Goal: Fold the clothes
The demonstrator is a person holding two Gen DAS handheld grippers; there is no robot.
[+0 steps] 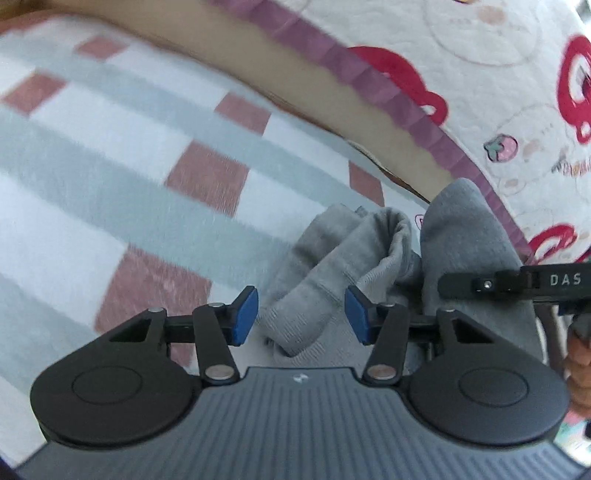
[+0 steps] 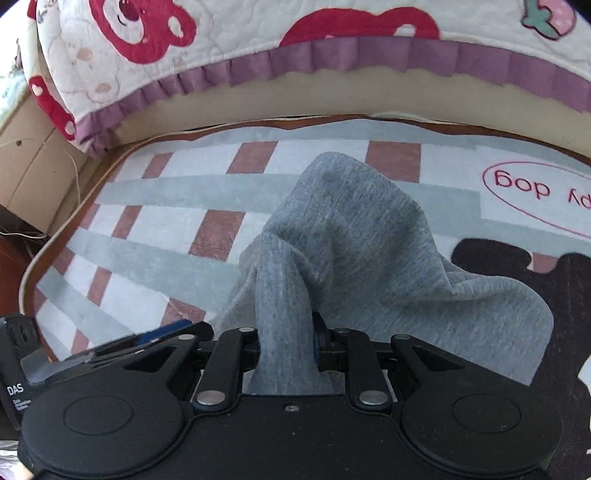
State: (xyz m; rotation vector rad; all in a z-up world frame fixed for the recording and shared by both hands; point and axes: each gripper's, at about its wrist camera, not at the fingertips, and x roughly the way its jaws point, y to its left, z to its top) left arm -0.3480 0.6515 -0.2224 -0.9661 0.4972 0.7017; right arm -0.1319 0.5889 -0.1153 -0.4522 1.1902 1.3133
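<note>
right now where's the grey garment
The grey garment is bunched on the checked mat, centre of the right wrist view, pinched by the right hand-held gripper.

Floor covered by a mat in a grid of pale grey-green bands, white panels and dusty-red squares; edge piped in cream. At right of the right wrist view, a red oval outline with lettering, seen upside down, and a dark brown shape printed below it. Behind the mat, a beige base runs across the upper frame. Over it hangs a quilted white cover with red bear prints, strawberries and a purple pleated frill. Far left: tan panel, loose thread. Daylight, soft, even. The left wrist view is blurred.
</note>
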